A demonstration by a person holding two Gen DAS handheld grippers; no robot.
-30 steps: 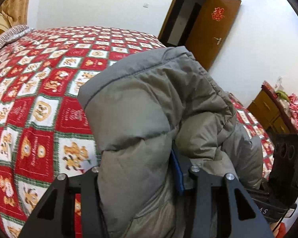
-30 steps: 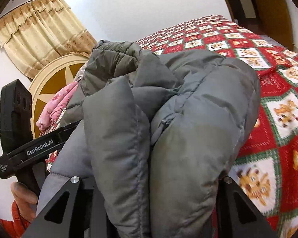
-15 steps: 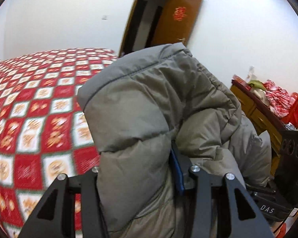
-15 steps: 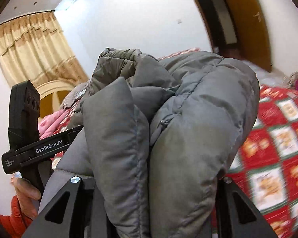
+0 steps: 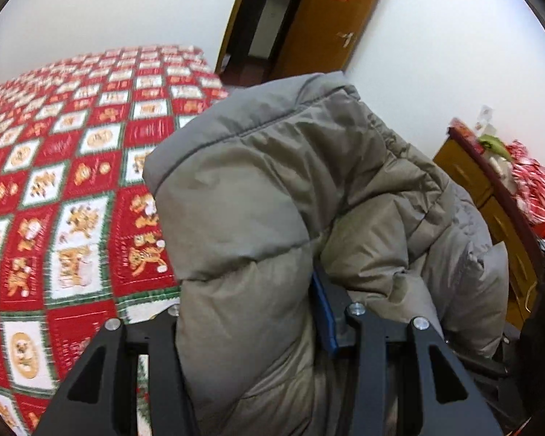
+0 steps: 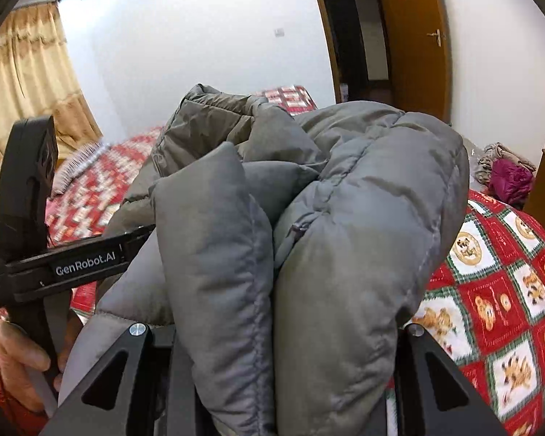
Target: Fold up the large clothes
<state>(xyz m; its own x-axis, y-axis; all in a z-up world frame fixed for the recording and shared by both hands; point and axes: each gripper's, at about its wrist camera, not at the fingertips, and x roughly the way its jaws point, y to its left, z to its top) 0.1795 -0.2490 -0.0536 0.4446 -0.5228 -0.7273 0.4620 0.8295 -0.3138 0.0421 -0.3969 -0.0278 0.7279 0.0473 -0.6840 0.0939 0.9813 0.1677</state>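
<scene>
The grey puffer jacket (image 5: 272, 189) is bunched up and held in the air above the bed's red patterned quilt (image 5: 72, 189). The left gripper (image 5: 250, 327) clamps a thick padded fold of it, and the right gripper (image 6: 276, 330) clamps another bundle of folds. A hand (image 6: 18, 356) grips the left tool's handle. An open wooden door (image 5: 327, 18) stands behind.

Both hands swung bundled grey jacket (image 5: 272, 196) across bed (image 5: 72, 181) toward doorway (image 6: 356, 36)

both wrist views close behind grey jacket (image 5: 272, 218), sharing bed (image 6: 508, 290), door (image 5: 330, 18)
</scene>
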